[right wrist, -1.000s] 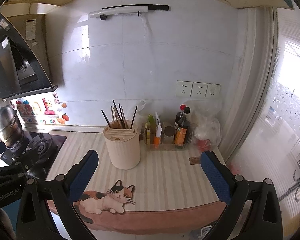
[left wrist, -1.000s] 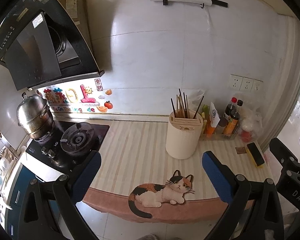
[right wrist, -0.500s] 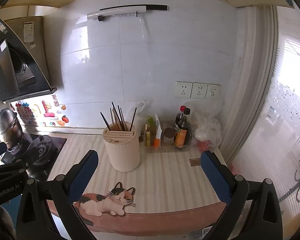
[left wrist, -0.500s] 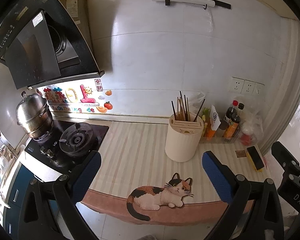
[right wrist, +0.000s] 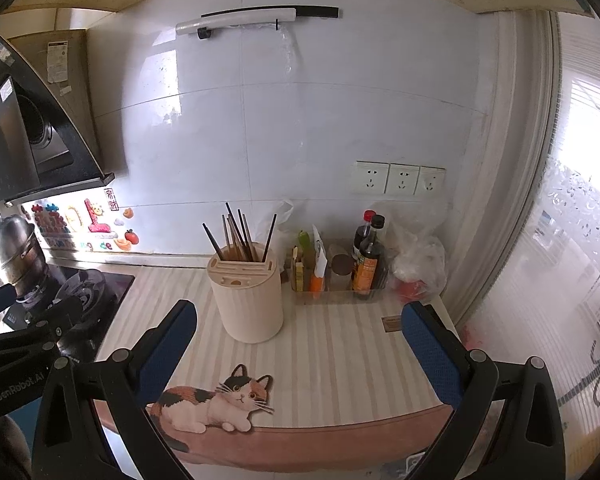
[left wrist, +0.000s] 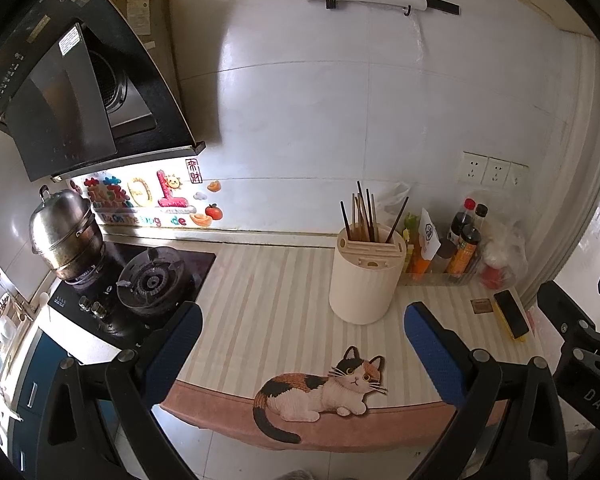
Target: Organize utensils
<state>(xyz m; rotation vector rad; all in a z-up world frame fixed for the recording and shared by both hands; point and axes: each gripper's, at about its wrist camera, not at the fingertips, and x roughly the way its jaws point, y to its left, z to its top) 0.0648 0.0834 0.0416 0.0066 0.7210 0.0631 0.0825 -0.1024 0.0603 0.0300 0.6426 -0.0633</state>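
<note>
While both grippers hang wide open and empty, chopsticks (left wrist: 366, 216) stand in the holder (left wrist: 364, 280).
From the left gripper (left wrist: 302, 344) the holder sits at one o'clock; from the right gripper (right wrist: 300, 340), at eleven; chopstick lower ends are hidden inside.

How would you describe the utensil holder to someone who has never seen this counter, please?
Find the striped mat with the cat picture on the counter. Behind the cat stands a cream cylinder, the utensil holder, left of the condiment bottles. It alone has chopsticks sticking up.
</note>
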